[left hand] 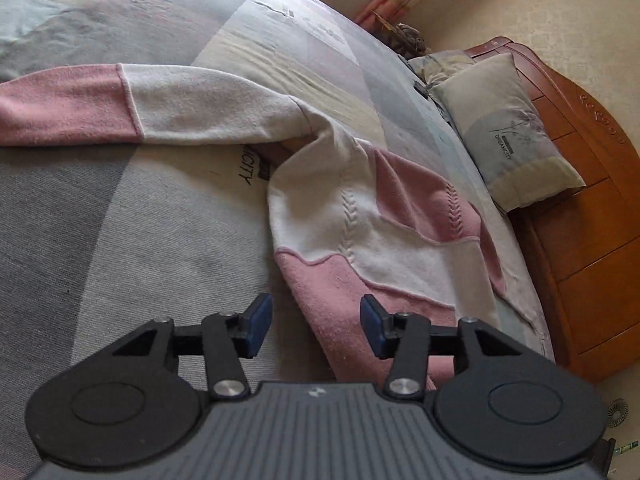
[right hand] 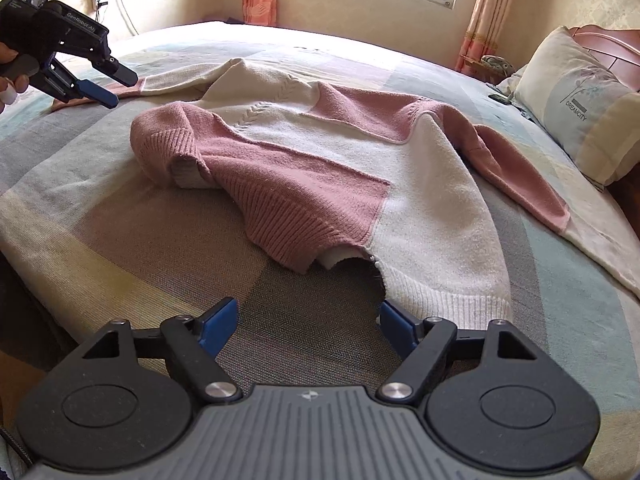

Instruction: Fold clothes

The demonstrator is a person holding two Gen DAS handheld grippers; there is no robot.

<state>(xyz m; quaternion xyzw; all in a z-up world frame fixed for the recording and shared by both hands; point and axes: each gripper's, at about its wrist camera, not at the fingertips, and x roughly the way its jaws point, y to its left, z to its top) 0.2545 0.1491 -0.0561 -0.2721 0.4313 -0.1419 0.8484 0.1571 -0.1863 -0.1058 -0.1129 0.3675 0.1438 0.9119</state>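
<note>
So the sweater [right hand: 340, 168], pink and cream patchwork knit, is lying across the bed [right hand: 120, 232] in the middle of the right wrist view, not flat at all. The hem side near the lower centre of that frame is rucked up, with a pink corner rolled over on itself at centre left, probably why both tools are coming in low along that edge: it needs smoothing out before any fold makes sense. One sleeve [left hand: 120, 104] runs off toward the left edge of the left wrist view, stretched out straight, the other trails toward the pillow [right hand: 576, 116] at the right edge. The right gripper [right hand: 308, 326] sits at the bottom of its frame with the jaws spread wide, nothing in them, the right-hand pad just at the cream ribbed hem, so I'd guess it's lining up to pinch that corner. The left gripper [left hand: 316, 326] has its jaws about halfway apart and empty too, hovering over the pink part of the body in the lower middle of its view; from the other camera it shows up in the upper left, held in a hand [right hand: 12, 68], above the bedspread beside the sleeve. Folding proper hasn't started, I reckon.
</note>
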